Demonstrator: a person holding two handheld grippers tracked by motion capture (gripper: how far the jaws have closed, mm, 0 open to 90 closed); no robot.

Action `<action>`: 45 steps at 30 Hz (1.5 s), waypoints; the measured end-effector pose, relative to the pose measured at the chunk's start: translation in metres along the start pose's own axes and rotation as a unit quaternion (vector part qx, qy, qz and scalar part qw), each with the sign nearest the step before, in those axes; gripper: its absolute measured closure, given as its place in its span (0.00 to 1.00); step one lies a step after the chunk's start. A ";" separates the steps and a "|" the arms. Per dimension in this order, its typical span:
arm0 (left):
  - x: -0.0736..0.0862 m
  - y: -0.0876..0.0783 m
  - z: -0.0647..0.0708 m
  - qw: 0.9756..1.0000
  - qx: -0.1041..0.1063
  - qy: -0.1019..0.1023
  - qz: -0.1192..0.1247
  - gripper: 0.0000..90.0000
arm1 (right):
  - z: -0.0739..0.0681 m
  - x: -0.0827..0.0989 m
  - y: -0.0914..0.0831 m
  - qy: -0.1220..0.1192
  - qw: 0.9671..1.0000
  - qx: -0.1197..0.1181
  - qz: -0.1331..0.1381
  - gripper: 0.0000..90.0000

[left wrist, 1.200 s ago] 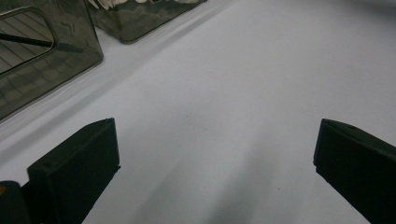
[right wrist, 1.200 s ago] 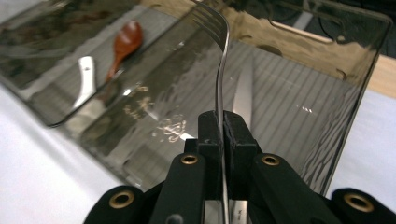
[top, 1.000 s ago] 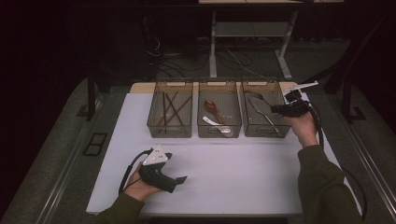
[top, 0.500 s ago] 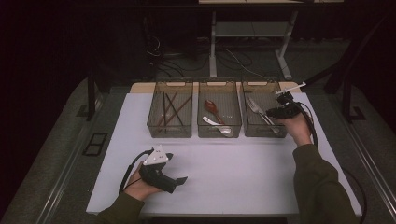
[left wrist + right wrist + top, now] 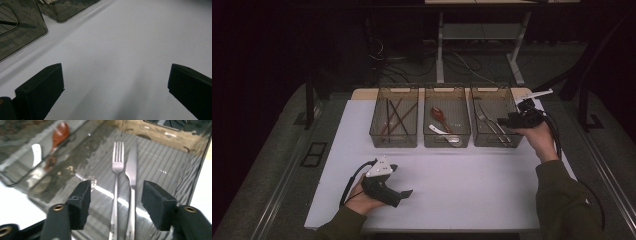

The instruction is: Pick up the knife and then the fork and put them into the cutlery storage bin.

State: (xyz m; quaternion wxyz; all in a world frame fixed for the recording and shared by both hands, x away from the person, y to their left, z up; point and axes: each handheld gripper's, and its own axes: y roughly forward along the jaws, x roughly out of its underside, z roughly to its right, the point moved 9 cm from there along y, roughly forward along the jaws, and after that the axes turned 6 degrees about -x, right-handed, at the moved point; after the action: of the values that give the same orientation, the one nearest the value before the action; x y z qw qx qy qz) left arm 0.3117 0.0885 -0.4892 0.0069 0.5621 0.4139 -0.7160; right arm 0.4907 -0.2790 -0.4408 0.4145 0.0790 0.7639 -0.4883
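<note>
The right gripper (image 5: 504, 121) is held over the right-hand bin (image 5: 518, 142) of three smoke-tinted bins set in a row at the far side of the white table (image 5: 472, 195). It is carried by the right hand (image 5: 539, 137), whose forearm is extended forward from the lower right of the high view, with the sleeve reaching to the wrist. The body of the tool is angled towards the left, so that its jaws are directed over the near right part of the bin. In the right gripper view (image 5: 115, 202) the jaws are seen parted to a moderate width, having just been opening. Nothing is gripped: the pads stand clear above the cutlery.

A steel fork (image 5: 116, 182) and a steel knife (image 5: 131, 185) are seen lying flat on the ribbed floor of that bin, side by side and almost touching, handles towards the camera. Both fall within the gap framed by the jaws but lie below them.

In the middle bin (image 5: 447, 142) a reddish-brown spoon (image 5: 438, 116) and a white spoon (image 5: 439, 131) are contained; dark chopsticks (image 5: 393, 117) are held in the left-hand bin (image 5: 394, 142).

The left gripper (image 5: 404, 194) is rested low on the near left of the table, grasped from behind by the left hand (image 5: 362, 197), with its jaws pointed to the right. In the left gripper view (image 5: 115, 87) the jaws are spread wide over bare table, with nothing between them.
</note>
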 end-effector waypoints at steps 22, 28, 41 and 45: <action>0.001 -0.001 -0.001 1.000 0.000 -0.005 -0.003 0.00 | -0.048 0.020 -0.023 -0.037 0.997 -0.042 0.055 0.21; 0.001 -0.001 -0.001 1.000 -0.001 -0.007 -0.002 0.00 | -0.065 0.031 -0.030 -0.052 0.995 -0.056 0.069 0.18; 0.001 -0.001 -0.001 1.000 -0.002 -0.008 -0.004 0.00 | -0.090 0.062 -0.041 -0.060 0.990 -0.079 0.099 0.15; 0.001 -0.001 -0.002 1.000 -0.002 -0.008 -0.003 0.00 | -0.094 0.074 -0.042 -0.058 0.989 -0.083 0.105 0.15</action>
State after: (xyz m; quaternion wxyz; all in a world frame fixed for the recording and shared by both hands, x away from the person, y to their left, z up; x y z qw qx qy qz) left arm 0.3123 0.0905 -0.4897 0.0092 0.5547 0.4170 -0.7199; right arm 0.3684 -0.2454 -0.4480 0.5118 0.0960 0.7639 -0.3811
